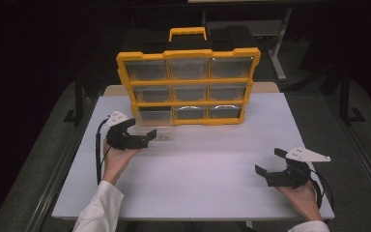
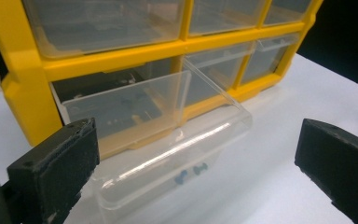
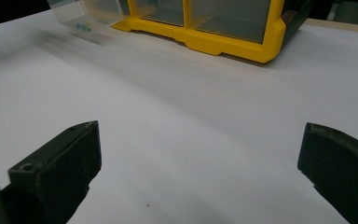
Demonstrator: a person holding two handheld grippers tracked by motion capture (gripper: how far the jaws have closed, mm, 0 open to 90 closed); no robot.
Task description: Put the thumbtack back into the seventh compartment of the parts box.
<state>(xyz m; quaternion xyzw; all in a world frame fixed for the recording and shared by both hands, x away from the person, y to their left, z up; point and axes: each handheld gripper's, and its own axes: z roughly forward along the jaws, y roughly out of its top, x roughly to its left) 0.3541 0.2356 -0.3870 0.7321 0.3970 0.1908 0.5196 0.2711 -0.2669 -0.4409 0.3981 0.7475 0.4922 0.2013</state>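
A yellow organiser case [image 1: 188,82] with clear drawers stands upright at the back of the white table [image 1: 198,169]. Its bottom-left drawer [image 1: 157,133] is pulled out onto the table. In the left gripper view this clear drawer [image 2: 168,135] holds a few small blue parts [image 2: 191,171]. My left gripper [image 1: 142,129] is open at the drawer's front, its jaws wide on either side of it [image 2: 193,154]. Over bare table at the front right, my right gripper [image 1: 269,161] is open and holds nothing [image 3: 198,158]. Its view takes in the case [image 3: 223,44] and the drawer [image 3: 74,18] farther off.
The case has a yellow carry handle [image 1: 187,33] on top. Behind the table stand dark frame legs and a pale desk leg [image 1: 278,48]. A white sleeve [image 1: 99,210] comes in at the bottom left.
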